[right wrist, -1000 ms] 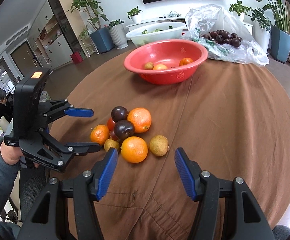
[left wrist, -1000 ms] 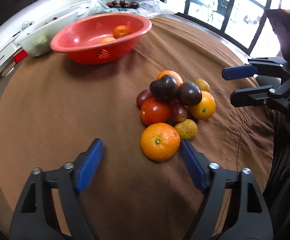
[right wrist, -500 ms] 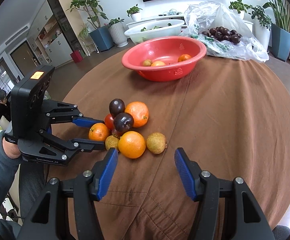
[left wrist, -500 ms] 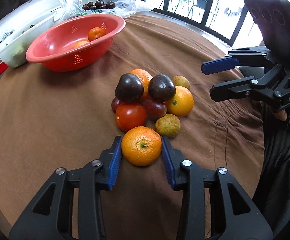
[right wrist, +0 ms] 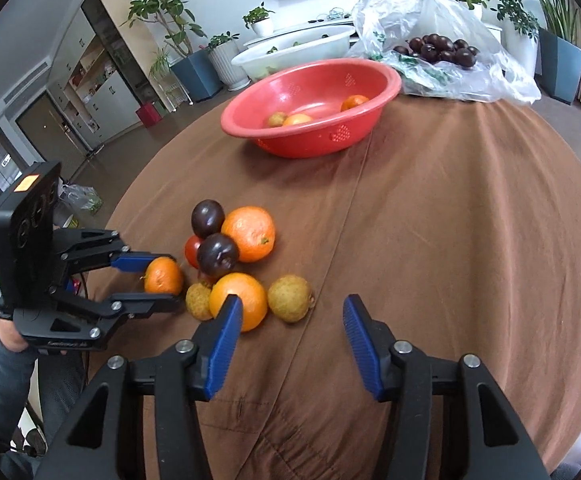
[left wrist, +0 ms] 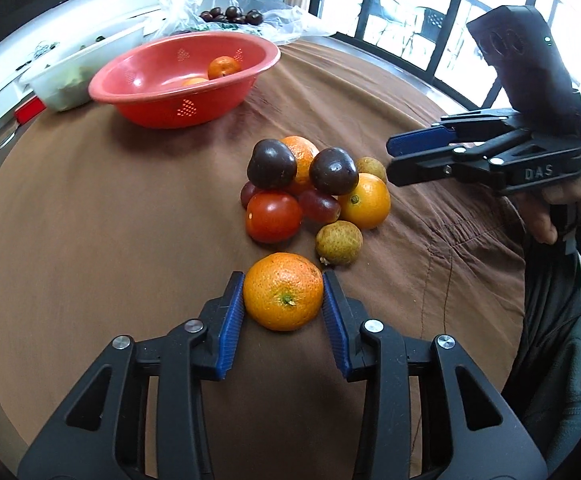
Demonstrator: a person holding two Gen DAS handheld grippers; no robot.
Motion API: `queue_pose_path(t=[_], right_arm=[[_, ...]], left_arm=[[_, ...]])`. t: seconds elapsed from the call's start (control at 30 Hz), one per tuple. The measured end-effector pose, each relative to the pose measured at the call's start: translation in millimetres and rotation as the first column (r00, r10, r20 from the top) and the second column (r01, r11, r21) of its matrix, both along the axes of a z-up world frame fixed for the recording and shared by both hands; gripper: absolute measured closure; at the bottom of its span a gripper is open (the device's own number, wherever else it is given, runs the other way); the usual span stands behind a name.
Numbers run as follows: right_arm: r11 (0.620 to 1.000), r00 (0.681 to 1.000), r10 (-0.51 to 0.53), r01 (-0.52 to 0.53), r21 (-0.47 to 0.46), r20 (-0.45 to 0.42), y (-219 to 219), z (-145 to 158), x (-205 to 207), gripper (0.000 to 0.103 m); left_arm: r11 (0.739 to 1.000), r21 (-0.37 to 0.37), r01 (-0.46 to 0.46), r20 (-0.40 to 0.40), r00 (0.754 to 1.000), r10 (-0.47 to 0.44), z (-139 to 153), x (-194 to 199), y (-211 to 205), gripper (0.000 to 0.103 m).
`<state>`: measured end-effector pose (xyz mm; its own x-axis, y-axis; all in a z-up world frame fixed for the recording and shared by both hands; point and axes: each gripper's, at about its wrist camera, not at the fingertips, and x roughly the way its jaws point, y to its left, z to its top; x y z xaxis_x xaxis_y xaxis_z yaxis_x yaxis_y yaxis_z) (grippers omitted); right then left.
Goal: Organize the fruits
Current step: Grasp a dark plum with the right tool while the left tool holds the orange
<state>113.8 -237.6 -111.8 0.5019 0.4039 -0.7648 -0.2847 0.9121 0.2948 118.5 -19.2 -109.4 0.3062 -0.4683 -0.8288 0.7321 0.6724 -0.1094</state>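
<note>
Now, my left gripper (left wrist: 283,305): both blue pads press the sides of a mandarin (left wrist: 283,291), clamped on it where it sits on the brown tablecloth (left wrist: 110,208), toward the near edge of the table.
My right gripper (right wrist: 288,330): jaws closing with nothing between them, low over the cloth; a brown-green fruit (right wrist: 289,293) lies just ahead of the gap.
Fruit pile (left wrist: 314,188): just beyond the held mandarin, mid-table; two dark plums on top, a tomato, oranges and small brownish fruits around them, all touching.
Red bowl (right wrist: 370,120): at the far edge of the table, well apart from the pile, with a few orange fruits inside.
White basin (right wrist: 330,40): behind the red bowl.
Plastic bag (right wrist: 470,76): at the far edge beside the bowl, dark plums lying on it.
</note>
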Motion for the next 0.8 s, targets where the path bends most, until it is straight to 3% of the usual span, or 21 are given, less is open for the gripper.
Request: queue_pose_path(t=[0.23,0.43,0.8], right_arm=[[0.981,0.984,0.163,-0.154,-0.114,0.071,18.3,14.7,-12.4,0.050],[0.984,0.982,0.152,-0.140,-0.114,0.113,41.1,26.8,-0.2,0.050],[0.974,0.980,0.179,-0.164,-0.156,0.090,64.9,20.5,11.6,0.064]], left_arm=[[0.999,-0.027,-0.041,0.004,0.999,0.041,4.3,-2.5,5.6,0.068],[0.997,-0.040,-0.059,0.002,0.998,0.059,3.6,-3.8,5.5,0.067],[0.996,-0.051,-0.070,-0.008,0.998,0.070,2.1,-3.0,8.5,0.067]])
